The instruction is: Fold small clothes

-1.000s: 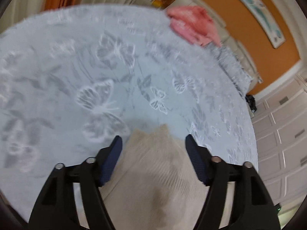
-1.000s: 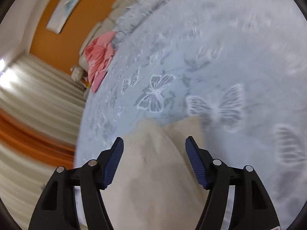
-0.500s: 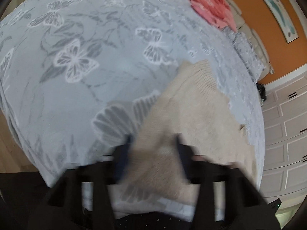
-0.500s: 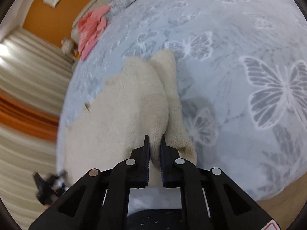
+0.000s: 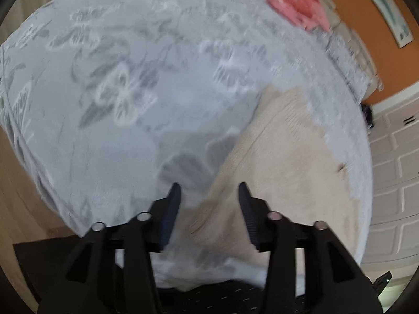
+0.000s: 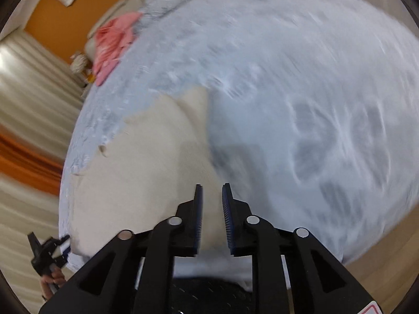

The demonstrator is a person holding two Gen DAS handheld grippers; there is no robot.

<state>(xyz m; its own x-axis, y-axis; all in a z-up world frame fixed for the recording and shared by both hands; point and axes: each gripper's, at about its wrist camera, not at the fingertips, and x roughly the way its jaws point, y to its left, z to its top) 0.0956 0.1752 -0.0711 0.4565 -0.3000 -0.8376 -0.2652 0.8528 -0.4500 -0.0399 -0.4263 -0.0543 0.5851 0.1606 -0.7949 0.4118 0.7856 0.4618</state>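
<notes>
The left tool (image 5: 209, 191) hangs over the near edge of the bed (image 5: 131, 144), its jaws opening — pads clear of the cream knit garment (image 5: 282, 172) lying flat below them. To the right, the right tool (image 6: 212, 191) also has jaws opening, a narrow gap, nothing pinched — the garment's near edge lies under it. A pink garment (image 5: 296, 0) sits far back.
</notes>
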